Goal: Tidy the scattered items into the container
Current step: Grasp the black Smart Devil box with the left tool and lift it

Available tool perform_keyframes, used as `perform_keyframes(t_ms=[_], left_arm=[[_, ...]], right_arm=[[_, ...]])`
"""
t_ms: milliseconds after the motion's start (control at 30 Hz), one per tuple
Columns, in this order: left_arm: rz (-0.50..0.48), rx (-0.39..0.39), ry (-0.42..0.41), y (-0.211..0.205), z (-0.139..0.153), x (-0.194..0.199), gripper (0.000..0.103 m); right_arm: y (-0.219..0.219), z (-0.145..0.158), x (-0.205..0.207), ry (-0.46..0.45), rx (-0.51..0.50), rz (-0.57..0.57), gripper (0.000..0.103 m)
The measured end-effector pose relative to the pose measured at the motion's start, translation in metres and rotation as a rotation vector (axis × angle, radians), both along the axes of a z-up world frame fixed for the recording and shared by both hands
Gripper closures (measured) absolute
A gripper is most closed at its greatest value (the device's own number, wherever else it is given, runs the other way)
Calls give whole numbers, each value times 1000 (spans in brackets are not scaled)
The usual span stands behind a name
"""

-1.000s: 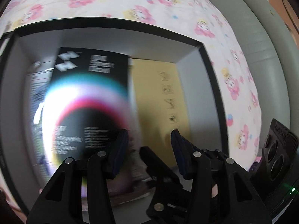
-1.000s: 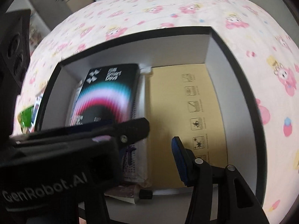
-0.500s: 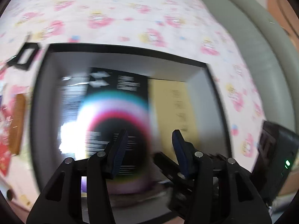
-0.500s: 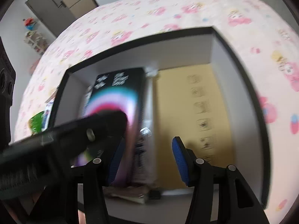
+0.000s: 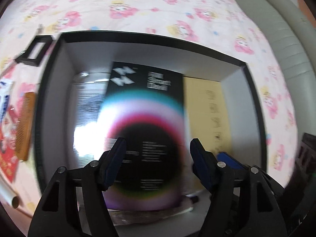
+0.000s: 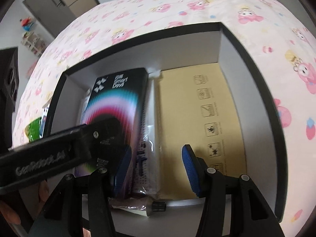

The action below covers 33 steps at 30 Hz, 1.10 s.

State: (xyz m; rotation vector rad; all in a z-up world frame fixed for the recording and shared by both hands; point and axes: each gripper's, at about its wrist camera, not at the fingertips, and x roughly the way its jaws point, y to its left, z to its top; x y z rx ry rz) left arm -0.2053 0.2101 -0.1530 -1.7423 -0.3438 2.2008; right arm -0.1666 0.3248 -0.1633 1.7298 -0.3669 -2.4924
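Observation:
A black-rimmed container [image 5: 150, 53] with white inner walls lies on a pink cartoon-print sheet. Inside it lies a black box with a rainbow ring [image 5: 144, 118], a tan cardboard box [image 5: 207, 114] to its right, and a white dotted package [image 6: 150, 128] between them. A tube with a black cap [image 6: 156, 205] lies by the near wall. My left gripper [image 5: 157, 144] hovers open and empty over the black box [image 6: 116, 114]. My right gripper [image 6: 156, 152] is open and empty above the container [image 6: 187, 49], beside the tan box [image 6: 201, 118]. The left gripper's arm [image 6: 49, 158] crosses the right wrist view.
On the sheet left of the container lie a small black frame [image 5: 33, 53], an orange comb [image 5: 23, 122], a red packet [image 5: 7, 144] and a white tube [image 5: 7, 195]. A green packet [image 6: 33, 130] lies there too. A grey padded edge [image 5: 286, 39] borders the bed on the right.
My left gripper has pulled back and swung left, bringing the items on the sheet into view. It has cleared the right wrist view's centre. Both grippers stay open.

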Motion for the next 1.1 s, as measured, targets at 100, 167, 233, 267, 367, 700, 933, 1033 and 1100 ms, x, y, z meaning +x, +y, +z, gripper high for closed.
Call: perform_keyframes(t_ms=[100,167,233,267,367,700,933,1033,1100], left_arm=[[1,30,-1,1,3,4,43],[37,52,-10,-7,5,3,48],[83,48,-12,-21,5,4,48],[100,25,-11,-28,5,6,48],[117,-19,-24,-36,5,7,49],[75,-199,7,-17,7,4,37],[47,-262,19,-14,5,-6,30],[52,-258,-4,-13,-3,-15,30],[60,-192,-37,-18,-3,-18,30]], right_arm=[[4,1,-2,6,-1,-12,54],[5,1,-4,10,-5,-15,54],[6,0,-6,6,-12,-21,54],[7,-1,-7,1,-13,-25,54],[4,-3,-10,-6,-8,-21,54],[2,-7,-5,-15,-27,4,54],[0,-7,-10,-16,-48,32,53],[0,-7,-4,-12,-49,29,53],[0,-9,-5,-12,-53,27,53]])
